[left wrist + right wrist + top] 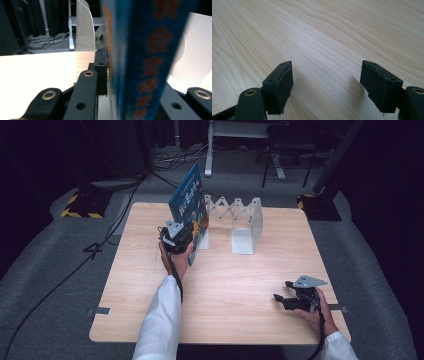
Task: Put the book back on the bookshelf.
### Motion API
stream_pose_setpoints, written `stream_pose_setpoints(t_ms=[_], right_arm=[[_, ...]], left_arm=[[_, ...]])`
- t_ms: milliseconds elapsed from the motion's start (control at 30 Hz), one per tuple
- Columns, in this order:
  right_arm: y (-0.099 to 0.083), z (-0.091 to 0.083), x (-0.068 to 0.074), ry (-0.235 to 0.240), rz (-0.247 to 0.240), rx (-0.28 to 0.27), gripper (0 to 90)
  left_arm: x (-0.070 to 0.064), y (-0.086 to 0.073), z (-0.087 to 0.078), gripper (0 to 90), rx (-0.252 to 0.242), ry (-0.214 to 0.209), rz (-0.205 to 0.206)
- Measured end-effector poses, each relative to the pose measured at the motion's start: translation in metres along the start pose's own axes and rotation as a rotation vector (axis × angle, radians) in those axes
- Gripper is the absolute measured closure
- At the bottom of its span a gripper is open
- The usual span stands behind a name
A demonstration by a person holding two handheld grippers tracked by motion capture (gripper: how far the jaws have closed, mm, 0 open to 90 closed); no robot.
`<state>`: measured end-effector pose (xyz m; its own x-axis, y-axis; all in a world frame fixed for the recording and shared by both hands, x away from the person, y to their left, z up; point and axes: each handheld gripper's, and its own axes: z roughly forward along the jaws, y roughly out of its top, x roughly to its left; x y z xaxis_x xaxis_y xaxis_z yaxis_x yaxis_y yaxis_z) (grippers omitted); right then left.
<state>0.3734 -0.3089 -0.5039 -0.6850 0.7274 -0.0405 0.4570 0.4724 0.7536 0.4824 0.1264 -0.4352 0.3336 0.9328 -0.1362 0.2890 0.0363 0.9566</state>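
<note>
Clamping the blue book (pixel 188 199) in your left tongs (pixel 181 234), book tilted up at the white rack's (pixel 243 220) left end, your right tongs (pixel 286 298) spread wide, low over the bare table (pixel 235 285), well apart

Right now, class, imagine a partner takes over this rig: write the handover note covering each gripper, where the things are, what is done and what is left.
Left gripper: shut on the blue book, held upright at the left end of the white accordion book stand.
Right gripper: open, holding nothing, low over the wooden table near its right front corner.
Done: the book is lifted and brought to the stand.
Left, probably: seat the book in a slot of the stand, release it, and pull the left gripper back. I cannot tell whether the book's lower edge already rests on the stand.
</note>
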Motion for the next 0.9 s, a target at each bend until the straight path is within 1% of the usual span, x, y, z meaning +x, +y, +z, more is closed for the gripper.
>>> stream_pose_setpoints(t_ms=[33,133,233,267,400,467,533,667,800,900], right_arm=[[0.000,0.000,0.000,0.004,-0.001,-0.001,28.2],[0.000,0.000,0.000,0.005,-0.001,-0.001,28.2],[0.000,0.000,0.000,0.004,0.002,0.001,27.7],[0.000,0.000,0.000,0.003,0.000,0.000,27.5],[0.000,0.000,0.000,0.005,0.006,0.000,27.0],[0.000,0.000,-0.001,0.006,0.007,0.001,26.9],[0.000,0.000,-0.001,0.005,0.007,0.001,27.0],[0.000,0.000,0.000,0.001,0.002,0.001,27.0],[0.000,0.000,0.000,0.000,0.003,0.001,26.9],[0.000,0.000,0.000,0.003,0.005,0.001,26.8]], left_arm=[[0.000,-0.001,-0.001,75.4,0.006,-0.001,0.003],[0.001,-0.004,-0.003,74.5,0.003,-0.007,0.007],[0.004,-0.008,-0.004,72.9,0.005,-0.009,-0.016],[0.004,-0.008,-0.005,73.3,0.008,-0.010,-0.013],[0.002,-0.007,-0.006,71.9,0.026,-0.016,0.019],[0.003,-0.007,-0.006,71.5,0.028,-0.019,0.016],[0.005,-0.007,-0.005,71.5,0.019,-0.024,0.014],[0.004,-0.009,-0.006,70.8,0.021,-0.025,0.008],[0.003,-0.010,-0.008,70.6,0.038,-0.025,0.028],[0.001,-0.013,-0.009,68.2,0.047,-0.026,0.035]])
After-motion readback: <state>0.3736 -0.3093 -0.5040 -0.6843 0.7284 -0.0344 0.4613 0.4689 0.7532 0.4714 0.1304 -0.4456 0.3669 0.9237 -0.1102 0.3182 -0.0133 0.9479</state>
